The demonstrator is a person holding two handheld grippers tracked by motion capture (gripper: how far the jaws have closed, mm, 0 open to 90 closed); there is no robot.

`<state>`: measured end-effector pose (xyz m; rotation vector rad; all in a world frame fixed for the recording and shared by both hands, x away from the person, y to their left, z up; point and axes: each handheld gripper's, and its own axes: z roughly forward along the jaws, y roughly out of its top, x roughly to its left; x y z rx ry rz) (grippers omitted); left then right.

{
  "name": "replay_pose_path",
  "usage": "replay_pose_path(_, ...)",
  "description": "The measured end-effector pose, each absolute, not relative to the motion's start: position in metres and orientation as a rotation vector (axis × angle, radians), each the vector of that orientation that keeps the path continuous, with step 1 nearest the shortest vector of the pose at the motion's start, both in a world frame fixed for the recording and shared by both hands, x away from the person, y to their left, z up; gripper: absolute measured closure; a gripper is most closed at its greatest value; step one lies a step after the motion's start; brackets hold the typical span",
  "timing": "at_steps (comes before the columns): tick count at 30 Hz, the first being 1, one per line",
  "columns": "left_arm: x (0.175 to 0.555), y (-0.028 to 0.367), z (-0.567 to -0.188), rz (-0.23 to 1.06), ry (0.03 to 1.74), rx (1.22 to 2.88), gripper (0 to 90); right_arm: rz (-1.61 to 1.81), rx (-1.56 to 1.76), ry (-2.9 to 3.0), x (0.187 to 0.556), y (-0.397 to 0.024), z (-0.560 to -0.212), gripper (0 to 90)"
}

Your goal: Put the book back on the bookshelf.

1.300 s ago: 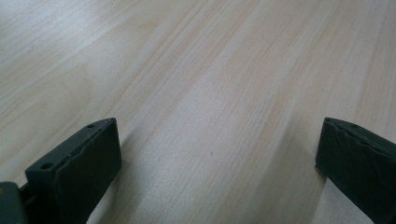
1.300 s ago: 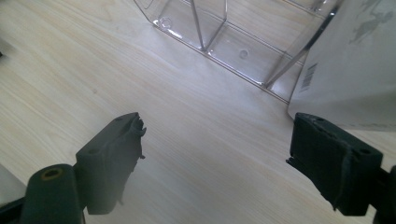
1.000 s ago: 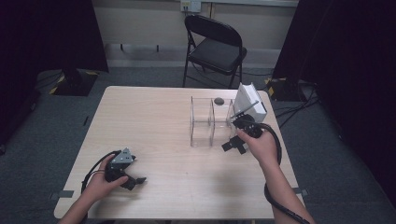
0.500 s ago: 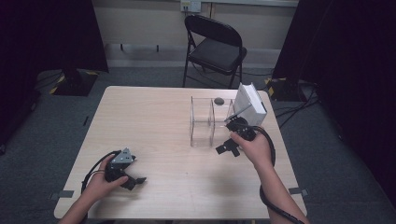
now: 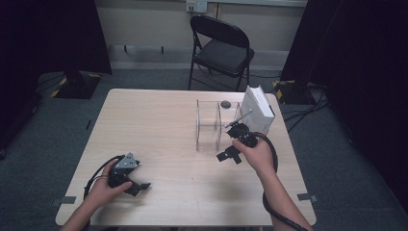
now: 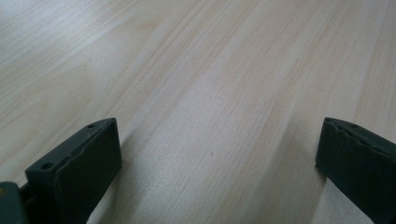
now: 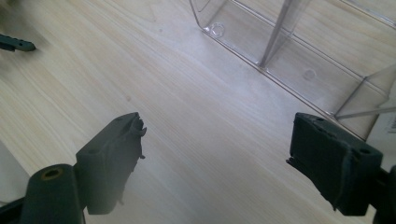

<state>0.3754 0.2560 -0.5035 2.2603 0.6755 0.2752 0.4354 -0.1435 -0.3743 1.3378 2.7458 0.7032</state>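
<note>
Hovering beside the clear organizer (image 5: 211,126), the right gripper (image 5: 229,155) spreads its fingers wide, holding nothing.

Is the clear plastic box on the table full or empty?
Empty: the clear plastic box shows bare table through both compartments.

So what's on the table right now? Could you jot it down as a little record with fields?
surface: pale wooden table
clear rack: see-through divided holder, upright on the table's right half
white box: standing tilted, just right of the holder
small dark thing: on the table behind the holder; too small to tell what it is
right gripper: jaws open, nothing between them, near the holder's front
left gripper: jaws open, nothing between them, low over bare wood at the table's near left
beyond the table: black folding chair
</note>
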Motion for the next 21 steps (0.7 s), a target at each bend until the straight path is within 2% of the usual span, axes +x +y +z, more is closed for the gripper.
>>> replay_pose_path(21,0.375,0.256,-0.503,0.274,0.681,2.260,0.0,0.733,1.288,2.796,0.433,-0.123,-0.392,16.3)
